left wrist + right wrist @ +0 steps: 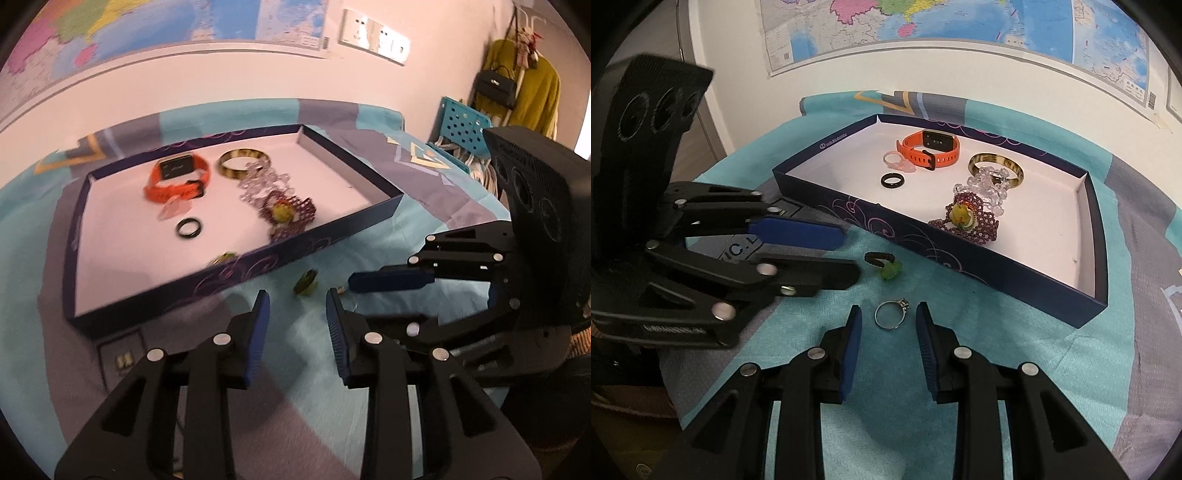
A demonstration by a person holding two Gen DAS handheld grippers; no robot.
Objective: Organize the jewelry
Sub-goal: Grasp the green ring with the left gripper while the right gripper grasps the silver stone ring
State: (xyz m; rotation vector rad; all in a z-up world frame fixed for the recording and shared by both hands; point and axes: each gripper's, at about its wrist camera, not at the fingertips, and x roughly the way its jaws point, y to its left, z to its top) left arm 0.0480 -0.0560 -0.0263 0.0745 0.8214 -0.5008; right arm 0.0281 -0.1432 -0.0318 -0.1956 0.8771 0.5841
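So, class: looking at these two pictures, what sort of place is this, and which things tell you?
Probably a room in a home, perhaps a bedroom. A patterned cloth like bedding covers the surface, a yellow garment and a black handbag hang in the corner, and a wall map hangs behind.

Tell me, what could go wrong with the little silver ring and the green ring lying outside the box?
The thin silver ring with a small stone lies flat on the teal cloth between the right gripper's open fingers; closing might flick it away or pinch cloth instead. The green-topped dark band ring sits close to the left gripper, whose fingers could knock it against the dark blue box's wall.
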